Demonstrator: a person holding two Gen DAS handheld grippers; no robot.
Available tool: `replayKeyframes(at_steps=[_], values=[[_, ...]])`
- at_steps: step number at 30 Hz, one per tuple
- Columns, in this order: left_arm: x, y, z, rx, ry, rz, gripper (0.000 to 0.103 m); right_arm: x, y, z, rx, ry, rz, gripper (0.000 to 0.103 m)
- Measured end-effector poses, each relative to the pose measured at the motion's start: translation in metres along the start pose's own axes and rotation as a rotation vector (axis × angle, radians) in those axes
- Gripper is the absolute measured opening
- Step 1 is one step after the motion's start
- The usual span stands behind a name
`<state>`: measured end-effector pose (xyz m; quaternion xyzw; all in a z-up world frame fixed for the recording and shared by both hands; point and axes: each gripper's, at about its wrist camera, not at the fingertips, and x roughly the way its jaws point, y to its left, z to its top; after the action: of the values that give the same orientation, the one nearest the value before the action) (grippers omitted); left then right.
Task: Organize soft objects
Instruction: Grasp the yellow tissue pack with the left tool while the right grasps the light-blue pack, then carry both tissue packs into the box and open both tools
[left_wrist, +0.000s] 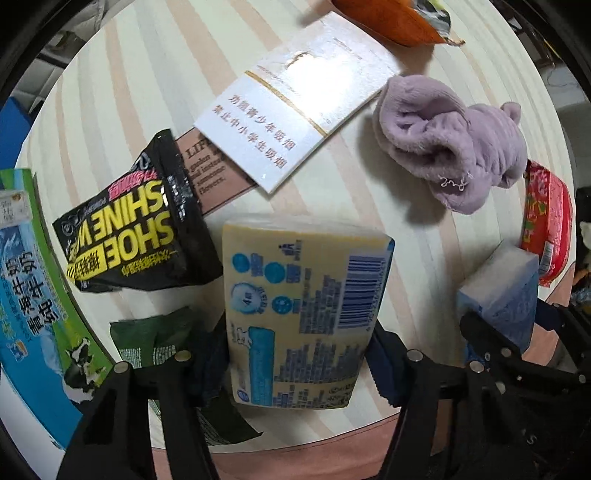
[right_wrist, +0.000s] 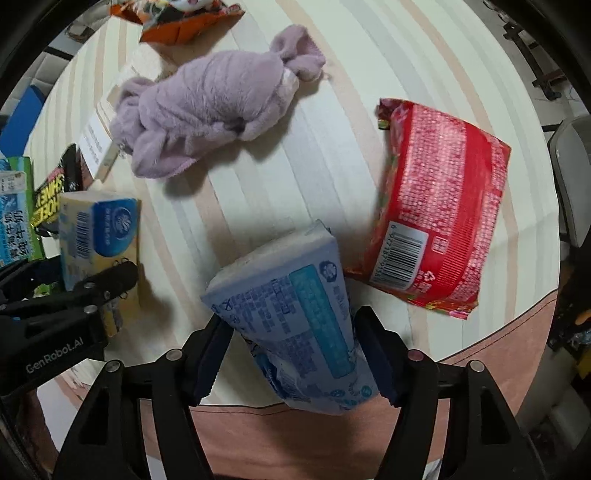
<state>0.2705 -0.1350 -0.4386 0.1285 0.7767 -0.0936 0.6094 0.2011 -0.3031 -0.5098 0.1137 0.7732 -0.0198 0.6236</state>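
While both packs sit on the striped bench (right_wrist: 369, 55), my left tongs (left_wrist: 295, 354) pinch the yellow tissue pack (left_wrist: 303, 314) w/ pads on both sides; my right tongs (right_wrist: 291, 354) pinch the blue tissue pack (right_wrist: 291, 314). Purple plush cloth (right_wrist: 207, 107) lies beyond, red pkt (right_wrist: 439, 206) at right, apart.

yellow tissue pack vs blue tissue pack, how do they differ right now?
Colour: the yellow tissue pack has yellow wrap with blue print; the blue tissue pack is pale blue. Holder: yellow sits between the left gripper fingers, blue between the right gripper fingers. Both are soft, barcode-printed packs, gripped.
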Motion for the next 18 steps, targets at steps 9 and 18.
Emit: replayKeyframes(at_steps=[9, 18], values=[[-0.039, 0.018, -0.056, -0.124, -0.135, -0.027, 0.061, -0.016, -0.003, -0.033, 0.014, -0.053, 0.025, 0.038], [-0.154, 0.085, -0.157, -0.283, -0.381, -0.101, 0.061, -0.134, 0.048, -0.088, -0.109, -0.129, 0.222, 0.038]])
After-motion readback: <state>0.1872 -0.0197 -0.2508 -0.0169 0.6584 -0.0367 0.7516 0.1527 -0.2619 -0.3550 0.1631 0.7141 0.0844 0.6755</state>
